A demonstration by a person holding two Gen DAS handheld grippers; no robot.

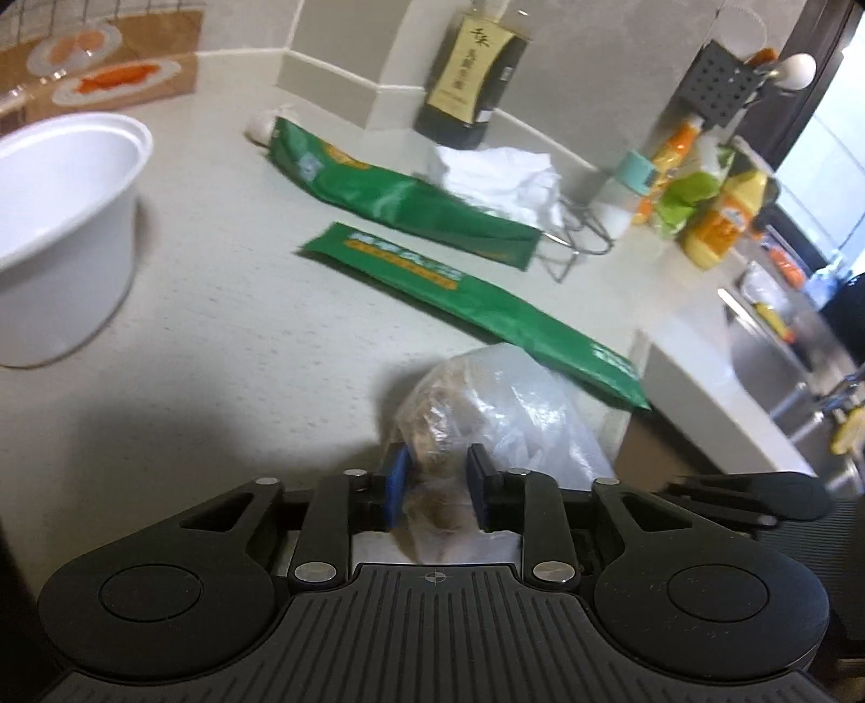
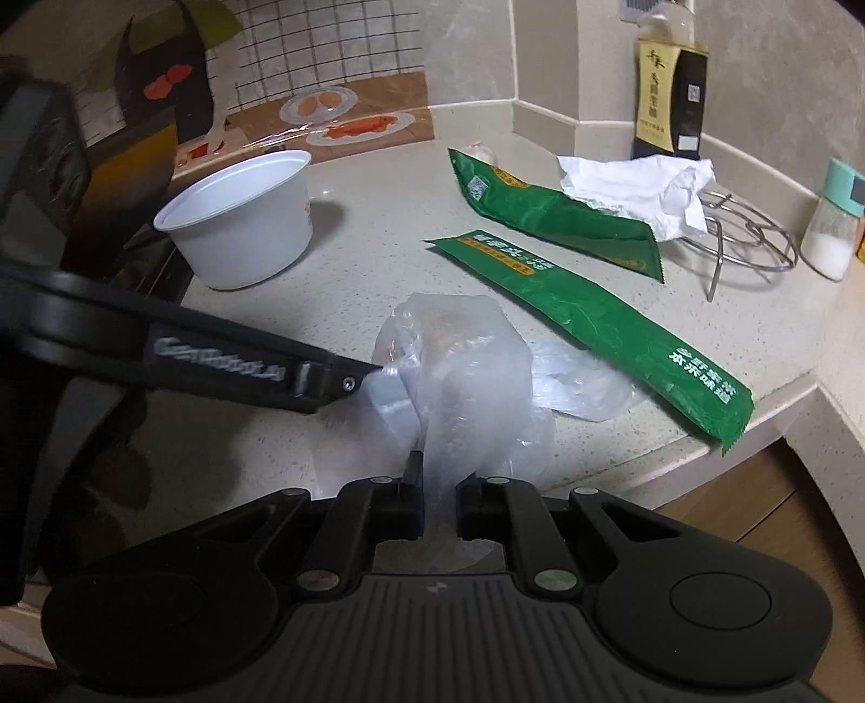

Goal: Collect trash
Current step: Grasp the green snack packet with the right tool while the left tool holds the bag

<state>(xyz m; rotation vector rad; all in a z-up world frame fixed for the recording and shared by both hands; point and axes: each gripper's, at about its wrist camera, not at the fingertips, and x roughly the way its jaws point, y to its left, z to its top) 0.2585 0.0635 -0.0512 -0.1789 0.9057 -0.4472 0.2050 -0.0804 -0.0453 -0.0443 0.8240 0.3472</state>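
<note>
Right gripper point(image 2: 439, 500) pinched on clear plastic bag point(image 2: 459, 373), on countertop point(image 2: 351, 227) near the front edge; left gripper point(image 1: 435, 489) spread, straddling the bag's other side.

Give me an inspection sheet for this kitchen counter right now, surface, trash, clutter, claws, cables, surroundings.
Surface: pale speckled counter, dry.
Job's things: clear plastic bag with brown contents; two green wrappers; crumpled white paper; white bowl.
Clutter: dark sauce bottle, wire trivet, salt shaker.
Claws: right claw shut on the bag; left claw open around it.
Cables: nothing seen.
Surroundings: tiled wall; sink.
</note>
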